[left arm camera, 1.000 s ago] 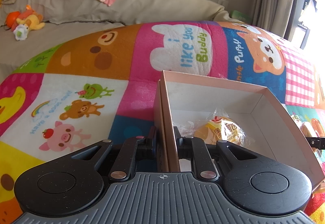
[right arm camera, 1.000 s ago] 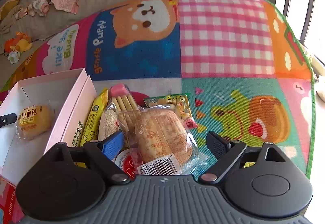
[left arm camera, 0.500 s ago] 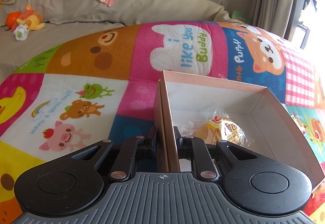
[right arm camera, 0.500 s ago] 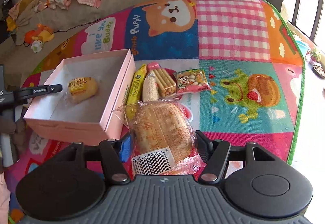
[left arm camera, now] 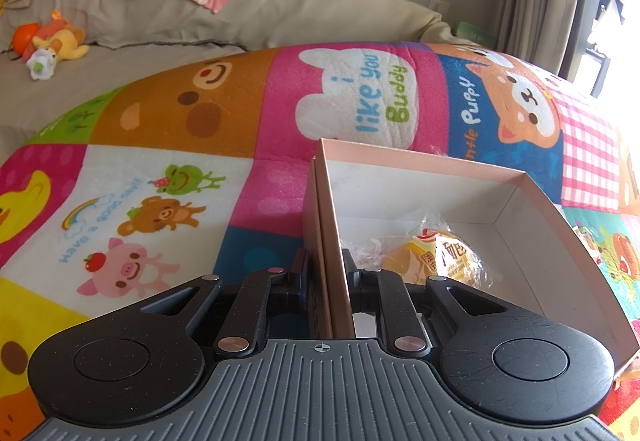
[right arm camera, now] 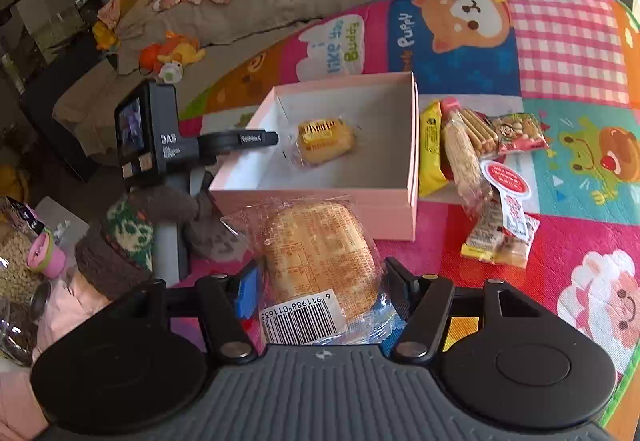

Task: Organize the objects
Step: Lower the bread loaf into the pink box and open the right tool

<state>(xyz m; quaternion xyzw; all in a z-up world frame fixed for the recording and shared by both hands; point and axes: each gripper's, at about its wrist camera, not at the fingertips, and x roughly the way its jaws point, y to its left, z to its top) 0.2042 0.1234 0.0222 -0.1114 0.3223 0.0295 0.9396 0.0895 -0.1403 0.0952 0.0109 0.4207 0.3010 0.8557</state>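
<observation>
A pink open box (left arm camera: 404,157) (right arm camera: 320,209) sits on the colourful play mat (left arm camera: 160,121). A small wrapped yellow bun (left arm camera: 440,257) (right arm camera: 325,141) lies inside it. My left gripper (left arm camera: 325,269) is shut on the box's left wall; it also shows in the right wrist view (right arm camera: 256,139). My right gripper (right arm camera: 320,273) is shut on a wrapped bread bun with a barcode label (right arm camera: 316,257), held above the mat just in front of the box's near wall.
Several snack packets (right arm camera: 472,153) lie on the mat right of the box. A beige sofa (left arm camera: 160,13) with clothes and plush toys (left arm camera: 52,41) stands behind. Jars and a knitted item (right arm camera: 120,237) sit at the left.
My right gripper has risen and pulled back to the left with the bread bun, so the whole box is now in view. The left gripper has not moved.
</observation>
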